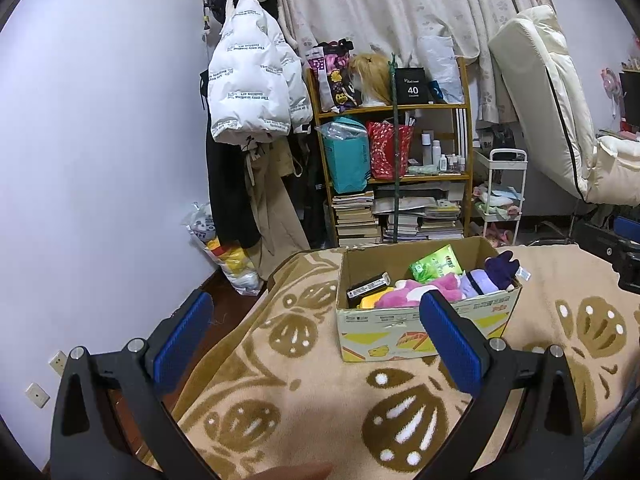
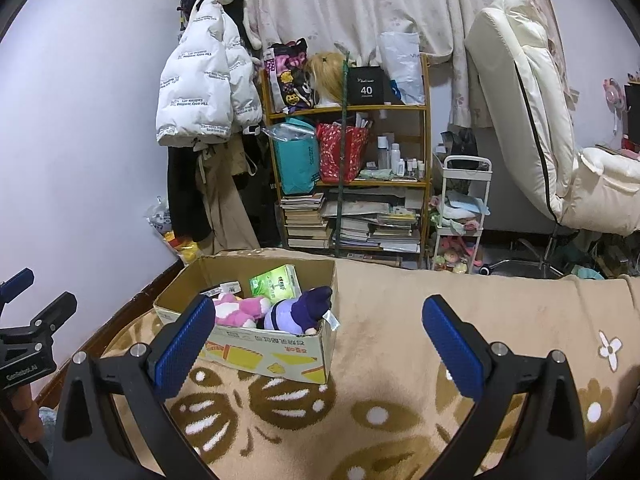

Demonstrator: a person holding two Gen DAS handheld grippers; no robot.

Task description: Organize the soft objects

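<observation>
Both grippers, left gripper (image 1: pixel 314 334) and right gripper (image 2: pixel 320 336), hover spread wide, holding nothing.
Cardboard box (image 2: pixel 256 350) on the blanket (image 2: pixel 380 320) holds a pink plush (image 2: pixel 240 308) and purple plush (image 2: pixel 296 310).

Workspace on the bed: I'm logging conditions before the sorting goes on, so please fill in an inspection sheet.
Surface: beige blanket with brown leaf pattern, covering the bed.
Job's things: open cardboard box on the blanket holds a pink plush, a purple plush leaning at the front wall, something yellow, a green packet and a dark flat box.
Clutter: nothing seen loose on the blanket.
Grippers: left gripper and right gripper both open, empty, hovering short of the box.
Cables: nothing clearly seen.
Surroundings: crowded wooden shelf, hanging white puffer jacket, curtains, white cart, cream recliner.
</observation>
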